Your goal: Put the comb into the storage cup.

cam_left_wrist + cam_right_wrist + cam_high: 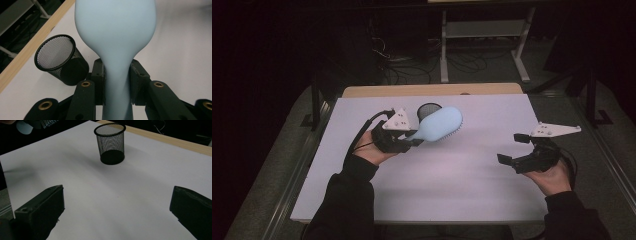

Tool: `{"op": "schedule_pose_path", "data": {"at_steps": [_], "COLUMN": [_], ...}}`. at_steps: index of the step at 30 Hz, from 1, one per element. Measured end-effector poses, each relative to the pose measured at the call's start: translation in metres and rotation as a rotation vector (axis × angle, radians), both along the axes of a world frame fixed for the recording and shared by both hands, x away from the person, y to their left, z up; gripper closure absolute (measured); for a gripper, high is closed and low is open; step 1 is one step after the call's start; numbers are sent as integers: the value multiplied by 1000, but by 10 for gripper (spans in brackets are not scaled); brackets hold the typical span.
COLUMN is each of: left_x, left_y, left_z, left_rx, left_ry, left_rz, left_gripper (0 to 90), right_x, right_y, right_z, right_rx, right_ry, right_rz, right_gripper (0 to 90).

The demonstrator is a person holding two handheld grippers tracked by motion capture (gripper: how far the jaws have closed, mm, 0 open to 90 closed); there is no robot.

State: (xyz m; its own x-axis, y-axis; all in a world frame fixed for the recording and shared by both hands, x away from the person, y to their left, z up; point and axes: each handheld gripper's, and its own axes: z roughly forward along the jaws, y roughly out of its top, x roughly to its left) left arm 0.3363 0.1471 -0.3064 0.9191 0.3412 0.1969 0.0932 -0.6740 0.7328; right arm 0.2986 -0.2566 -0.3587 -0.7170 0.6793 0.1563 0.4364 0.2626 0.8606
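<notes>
At the left of the high view, the left gripper (412, 141) is being held in the person's left hand (371, 152) above the white sheet covering the table (452, 170), and its jaws are being pressed onto the narrow handle of a pale blue, paddle-shaped plastic hairbrush (439, 125). In the left gripper view the handle is being pinched between the two black pads (99, 80), with the smooth rounded back of the hairbrush (116, 27) being shown straight ahead of the jaws and widening away from them. A black wire-mesh cylindrical cup (58, 60) is being seen just beside that gripper, ahead of it and to the left of its jaws, standing on the sheet; in the high view the cup (428, 109) is being partly covered by the brush head. Farther right, the right gripper (510, 148) is being held in the right hand (554, 177), well apart from the brush, with its jaws spread wide and nothing between them. In the right gripper view the mesh cup (110, 143) is being shown upright, well ahead of those spread jaws.
</notes>
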Motion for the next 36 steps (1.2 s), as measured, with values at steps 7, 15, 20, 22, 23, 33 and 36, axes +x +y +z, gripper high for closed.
{"op": "schedule_pose_path", "data": {"at_steps": [7,15,20,22,23,33,36], "left_x": [0,-1,0,0,0,0,0], "left_y": [-3,-3,-4,-5,-5,-9,-10], "left_z": [2,5,6,5,4,2,2], "left_rx": [-13,-29,-39,-43,-44,-52,-66], "left_ry": [-11,-28,-36,-34,-35,-49,-53], "left_rz": [-3,4,10,11,11,13,17], "left_gripper": [700,700,700,700,700,700,700], "right_x": [4,10,14,15,16,22,26], "right_y": [13,27,35,37,40,53,58], "right_z": [10,24,33,36,38,49,55], "right_rx": [-9,-8,7,13,16,27,34], "right_ry": [7,7,4,3,2,9,12], "right_rz": [35,67,88,96,103,128,138], "right_gripper": [0,0,0,0,0,0,0]}}
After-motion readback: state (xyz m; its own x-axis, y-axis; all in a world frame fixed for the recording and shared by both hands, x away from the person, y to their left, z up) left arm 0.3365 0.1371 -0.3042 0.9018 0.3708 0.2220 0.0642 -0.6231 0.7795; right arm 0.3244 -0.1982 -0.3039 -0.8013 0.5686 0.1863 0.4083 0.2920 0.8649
